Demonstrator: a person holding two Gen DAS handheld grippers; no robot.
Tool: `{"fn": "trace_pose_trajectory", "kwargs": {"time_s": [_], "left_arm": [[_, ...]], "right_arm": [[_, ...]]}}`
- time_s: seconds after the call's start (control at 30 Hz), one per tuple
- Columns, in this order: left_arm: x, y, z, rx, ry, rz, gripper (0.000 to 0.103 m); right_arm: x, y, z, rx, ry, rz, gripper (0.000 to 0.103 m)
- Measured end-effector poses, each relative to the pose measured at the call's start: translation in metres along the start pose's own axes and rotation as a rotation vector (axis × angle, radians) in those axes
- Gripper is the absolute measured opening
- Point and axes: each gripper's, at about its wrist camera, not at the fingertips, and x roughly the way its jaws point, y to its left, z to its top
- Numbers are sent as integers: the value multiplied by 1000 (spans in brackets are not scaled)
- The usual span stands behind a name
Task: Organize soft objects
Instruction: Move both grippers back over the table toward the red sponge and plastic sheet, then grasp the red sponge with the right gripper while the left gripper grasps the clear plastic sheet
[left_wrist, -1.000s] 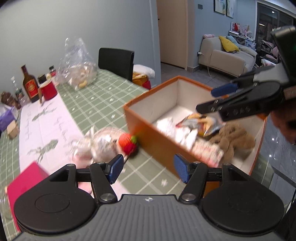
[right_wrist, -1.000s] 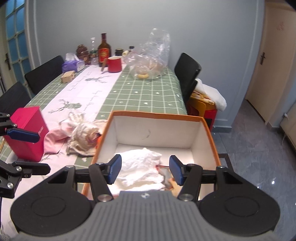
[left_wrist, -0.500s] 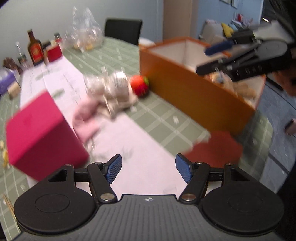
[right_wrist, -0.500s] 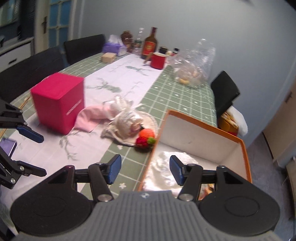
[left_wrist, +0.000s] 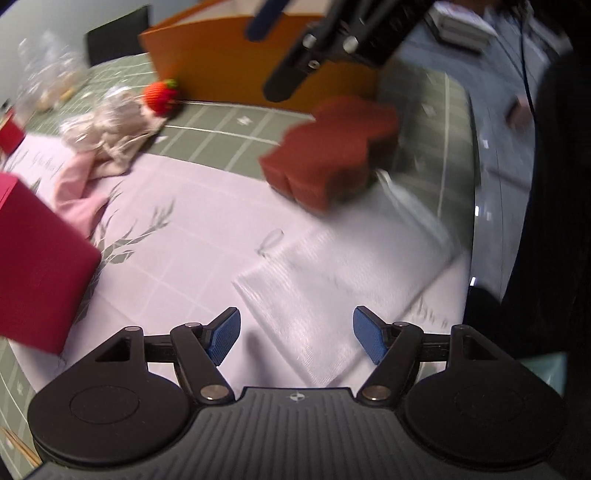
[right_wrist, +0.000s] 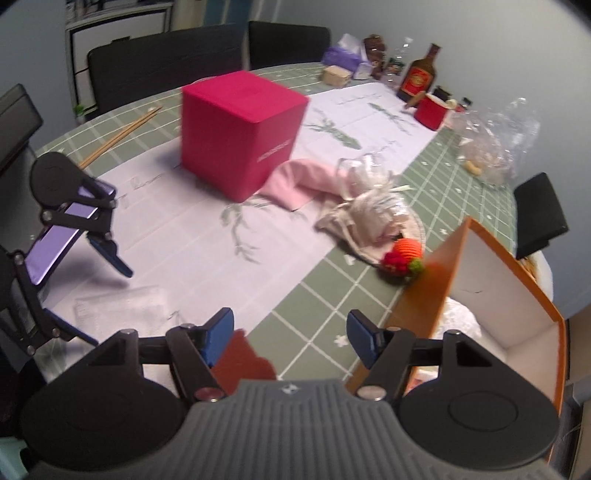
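Note:
My left gripper (left_wrist: 295, 338) is open and empty, low over a white cloth (left_wrist: 343, 273) lying flat near the table's front edge. A dark red sponge (left_wrist: 332, 147) sits just beyond the cloth. My right gripper (right_wrist: 290, 338) is open and empty, above the sponge (right_wrist: 242, 363) beside the orange box (right_wrist: 506, 280). A knitted strawberry (right_wrist: 402, 256) lies against the box's corner, next to a beige drawstring bag (right_wrist: 364, 218) and a pink cloth (right_wrist: 299, 181). The left gripper also shows in the right wrist view (right_wrist: 107, 291).
A magenta cube box (right_wrist: 240, 129) stands mid-table. Chopsticks (right_wrist: 122, 134), a bottle (right_wrist: 419, 75), a red mug (right_wrist: 430, 109) and a clear plastic bag (right_wrist: 491, 144) are farther back. Black chairs (right_wrist: 162, 62) ring the table. A phone (right_wrist: 62, 240) lies under the left gripper.
Both grippers have swung away from the orange box toward the table's near side. The left gripper has dropped low over the white cloth; the right now looks across the table.

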Motion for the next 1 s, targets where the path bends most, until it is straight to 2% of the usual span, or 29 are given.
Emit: {"fn": "trace_pose_trajectory", "kwargs": {"time_s": [0.07,0.13,0.27,0.43,0.6,0.73,0.77,0.83,1.0], "left_arm": [[4,-3,-1,37,12,1,83],[4,-4,0,55,19,-13,88],[5,-3,0,72,38,-28,89],[9,3,2,30,76,-81,93],[8,0,3,43,93,-117,93],[12,4,6,-6,101,-114,95],[12,6,8,-20,98,-118,94],[11,11,12,-49,86,-129,82],[12,21,16,-126,75,-140,62]], "right_arm": [[3,5,-1,-21,15,24,72],[6,10,-4,-43,36,48,76],[12,19,-12,-82,93,93,78],[20,31,-21,-147,150,143,82],[32,39,-28,-205,213,150,85],[43,38,-31,-207,256,148,85],[46,38,-32,-205,266,142,85],[50,36,-33,-204,274,137,85],[52,33,-33,-181,267,135,84]]}}
